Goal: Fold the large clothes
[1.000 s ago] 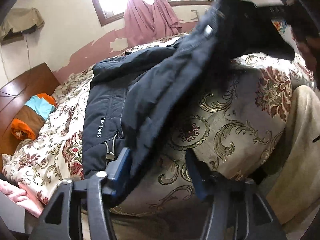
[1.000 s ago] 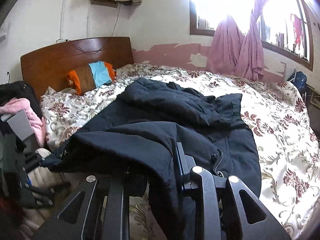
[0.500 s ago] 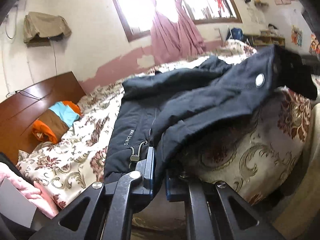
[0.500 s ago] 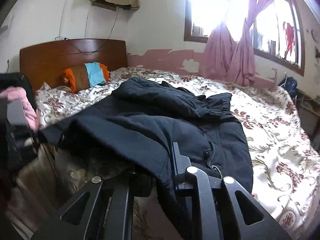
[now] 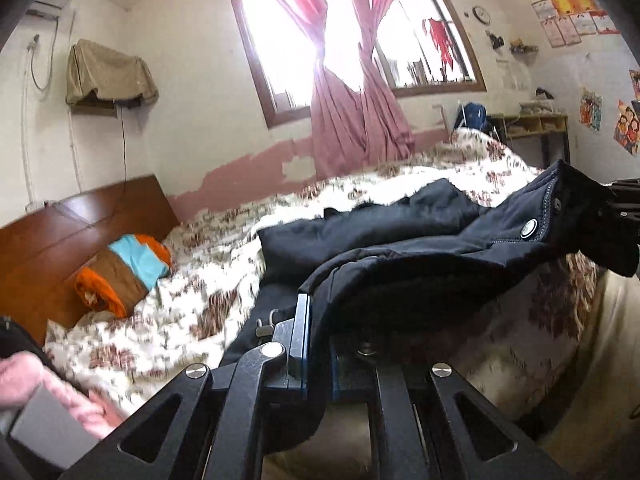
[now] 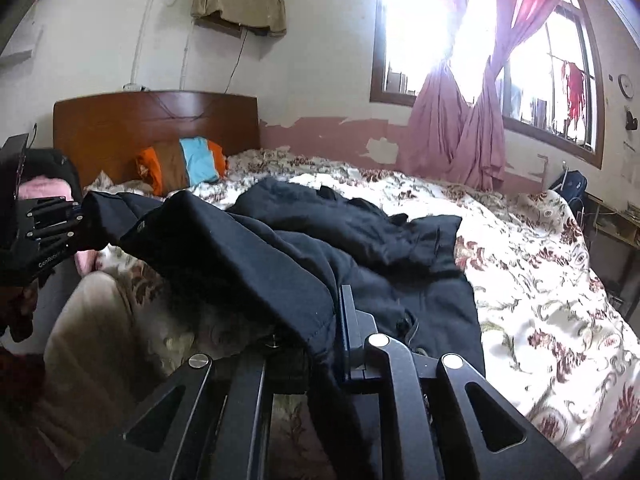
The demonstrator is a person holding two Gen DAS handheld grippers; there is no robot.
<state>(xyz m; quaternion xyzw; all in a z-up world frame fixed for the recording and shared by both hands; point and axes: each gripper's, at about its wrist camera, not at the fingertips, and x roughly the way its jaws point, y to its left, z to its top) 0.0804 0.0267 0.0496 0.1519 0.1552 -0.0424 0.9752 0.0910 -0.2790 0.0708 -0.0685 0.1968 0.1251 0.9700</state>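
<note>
A large black jacket [image 5: 400, 248] lies crumpled on the floral bed cover [image 5: 200, 280]. Its near edge is lifted off the bed and stretched between both grippers. My left gripper [image 5: 318, 332] is shut on the hem, with cloth draped over its right finger. In the right wrist view, the right gripper [image 6: 320, 332] is shut on the jacket [image 6: 280, 240] edge, and fabric hides its left finger. Each gripper shows in the other's view: the right gripper [image 5: 616, 208] at the far right and the left gripper [image 6: 52, 224] at the far left, both holding cloth.
An orange, brown and blue pillow [image 5: 124, 276] lies by the wooden headboard [image 5: 60, 232]. Pink clothing [image 5: 40, 384] sits at the lower left. A person's beige trouser leg [image 6: 92, 320] stands against the bed's near edge. A desk [image 5: 532, 128] is under the curtained window.
My left jaws, open a second ago, closed on the jacket hem and rose with it. The right gripper carried its edge sideways, and the jacket edge now stretches between them.
</note>
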